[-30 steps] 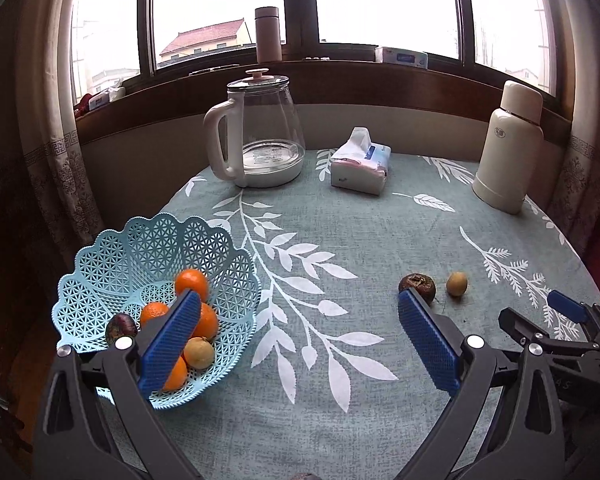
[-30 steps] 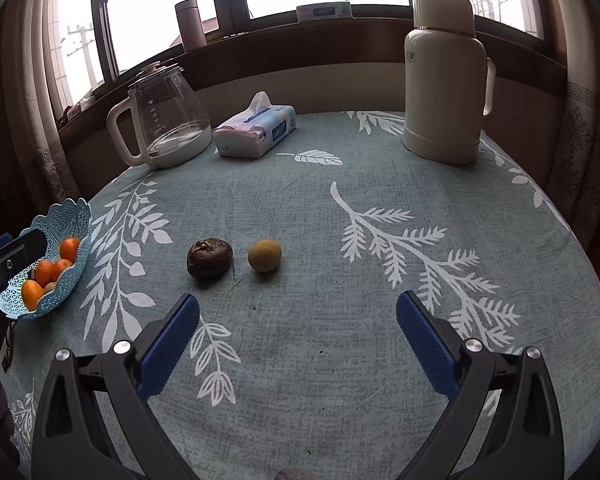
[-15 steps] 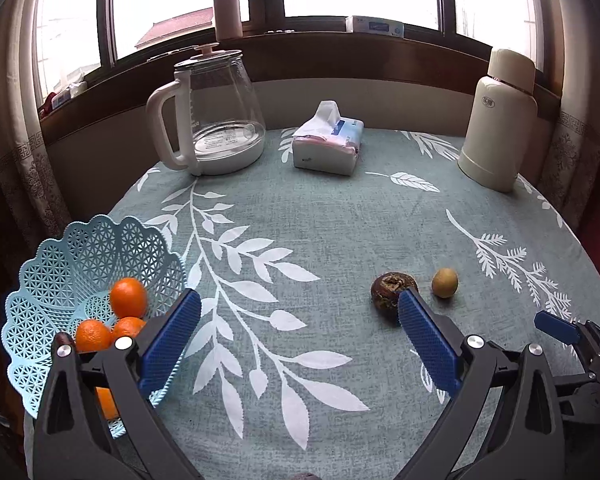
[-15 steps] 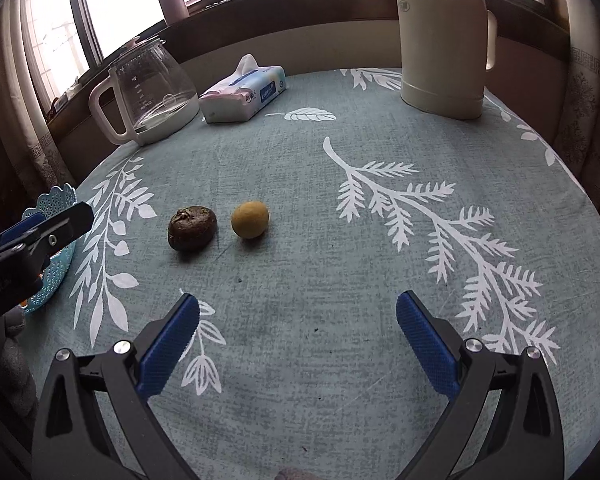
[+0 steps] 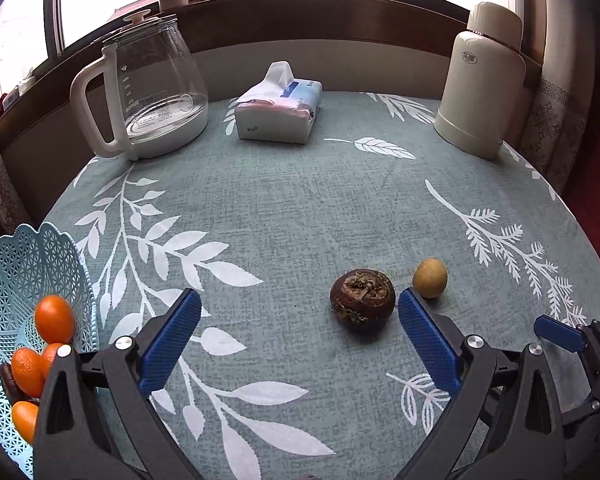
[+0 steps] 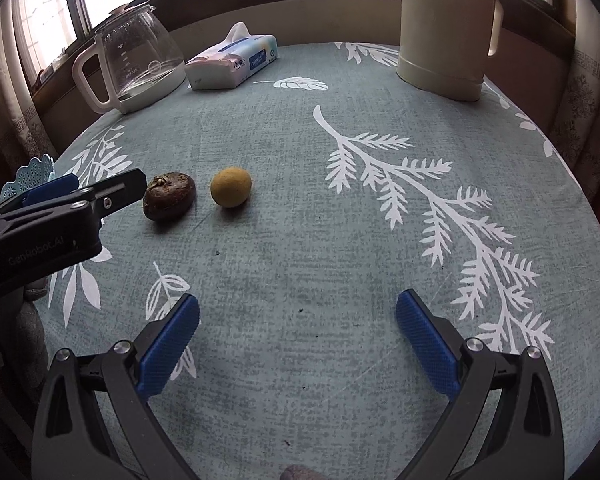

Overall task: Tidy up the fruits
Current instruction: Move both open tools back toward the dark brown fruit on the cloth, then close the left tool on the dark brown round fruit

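A dark brown wrinkled fruit [image 5: 362, 298] lies on the tablecloth with a small yellow-brown fruit [image 5: 430, 278] just right of it. My left gripper [image 5: 300, 340] is open, and the dark fruit sits just inside its right finger. A light blue lattice basket [image 5: 28, 264] at the far left holds several oranges [image 5: 54, 319]. In the right wrist view my right gripper [image 6: 298, 340] is open and empty, well short of the dark fruit [image 6: 169, 196] and the yellow fruit [image 6: 231, 186]. The left gripper's black body shows at that view's left edge.
At the back of the round table stand a glass kettle [image 5: 148, 88], a tissue pack [image 5: 278, 106] and a cream thermos [image 5: 482, 80]. A window sill runs behind them. The right gripper's fingertip [image 5: 560, 334] shows at the lower right of the left wrist view.
My left gripper has swung right, away from the basket and toward the dark fruit, which now sits by its right finger. My right gripper has moved forward toward the two fruits.
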A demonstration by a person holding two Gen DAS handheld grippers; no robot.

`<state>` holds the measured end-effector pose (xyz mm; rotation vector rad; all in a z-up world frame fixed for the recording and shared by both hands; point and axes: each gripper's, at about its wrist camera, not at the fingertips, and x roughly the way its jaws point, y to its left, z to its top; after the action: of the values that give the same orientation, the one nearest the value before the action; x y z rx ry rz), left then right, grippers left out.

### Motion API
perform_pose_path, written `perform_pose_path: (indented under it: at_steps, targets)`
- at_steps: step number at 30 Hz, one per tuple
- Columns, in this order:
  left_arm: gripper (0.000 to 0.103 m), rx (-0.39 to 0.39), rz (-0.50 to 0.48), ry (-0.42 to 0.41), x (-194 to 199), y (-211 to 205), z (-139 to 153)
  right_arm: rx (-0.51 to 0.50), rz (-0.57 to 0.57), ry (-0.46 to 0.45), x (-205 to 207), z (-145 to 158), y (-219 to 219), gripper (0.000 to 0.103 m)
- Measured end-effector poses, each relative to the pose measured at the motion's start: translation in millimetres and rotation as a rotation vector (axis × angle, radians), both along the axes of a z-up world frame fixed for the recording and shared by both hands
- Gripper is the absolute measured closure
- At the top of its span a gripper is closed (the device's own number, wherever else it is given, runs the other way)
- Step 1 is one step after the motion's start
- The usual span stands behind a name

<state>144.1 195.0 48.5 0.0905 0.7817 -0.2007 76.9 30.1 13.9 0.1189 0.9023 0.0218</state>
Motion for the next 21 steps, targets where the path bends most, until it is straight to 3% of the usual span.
perform_pose_path:
  at_steps: [5,14,21]
  targets:
    - [0.003,-0.001,0.007,0.001,2,3,1,-0.053,0.025,0.025,2,-2,6,0.005]
    - [0.003,0.005,-0.009,0.008,4,-2,-3,-0.017,0.016,-0.008,-4,3,-2,0.005]
    - [0.003,0.002,-0.028,0.028,7,-7,-10,-0.088,-0.132,-0.084,-9,18,-32,0.005]
